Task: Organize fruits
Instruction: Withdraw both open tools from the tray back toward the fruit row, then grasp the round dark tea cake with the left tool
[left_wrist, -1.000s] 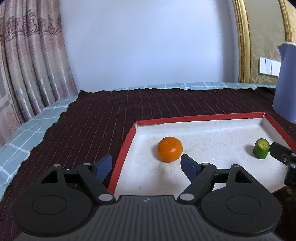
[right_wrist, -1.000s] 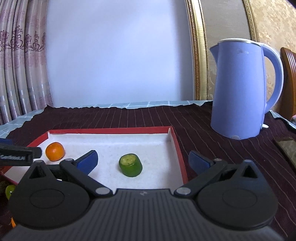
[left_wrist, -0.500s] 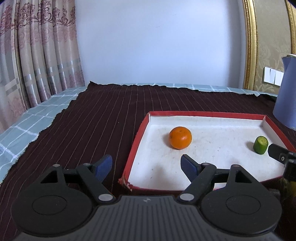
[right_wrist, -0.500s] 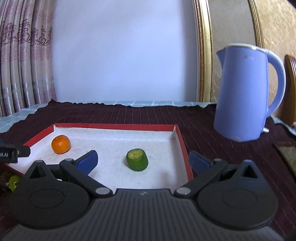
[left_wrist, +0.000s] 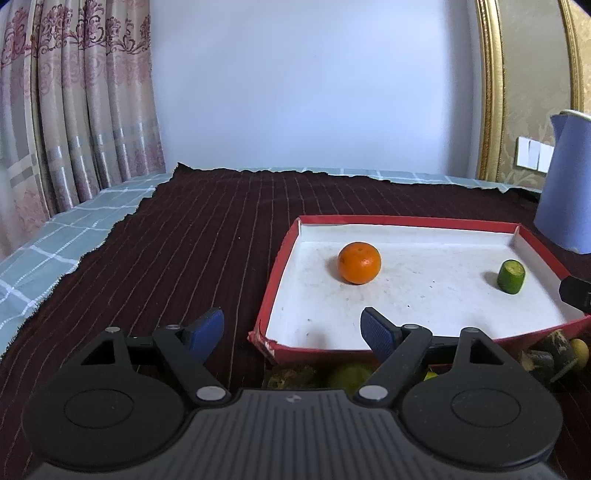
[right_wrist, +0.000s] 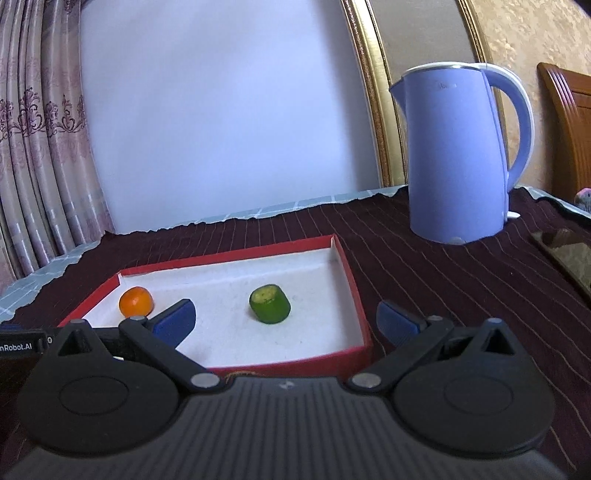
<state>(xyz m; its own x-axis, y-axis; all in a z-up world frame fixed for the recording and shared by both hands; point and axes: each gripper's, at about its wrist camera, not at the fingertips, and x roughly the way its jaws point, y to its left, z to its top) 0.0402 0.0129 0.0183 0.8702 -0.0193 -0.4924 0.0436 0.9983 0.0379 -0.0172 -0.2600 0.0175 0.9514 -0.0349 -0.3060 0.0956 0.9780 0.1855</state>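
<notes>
Red-rimmed tray (left_wrist: 280, 273) on the striped dark cloth (left_wrist: 184, 258). Orange (left_wrist: 359, 263) sits in the tray's left part, ahead of the left gripper (left_wrist: 293, 330), whose jaws are spread and empty. Green cut fruit (right_wrist: 269, 304) lies in the right part, ahead of the right gripper (right_wrist: 286, 319), likewise spread and empty. Blue kettle (right_wrist: 458, 155) stands beyond.

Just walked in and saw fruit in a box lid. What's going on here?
A person is sorting fruit with a handheld gripper in each hand. Both the left gripper and the right gripper are open and empty, hovering near the red tray. An orange and a green fruit piece lie apart inside the tray. More fruit waits on the dark cloth in front of the tray. A blue kettle stands nearby.
</notes>
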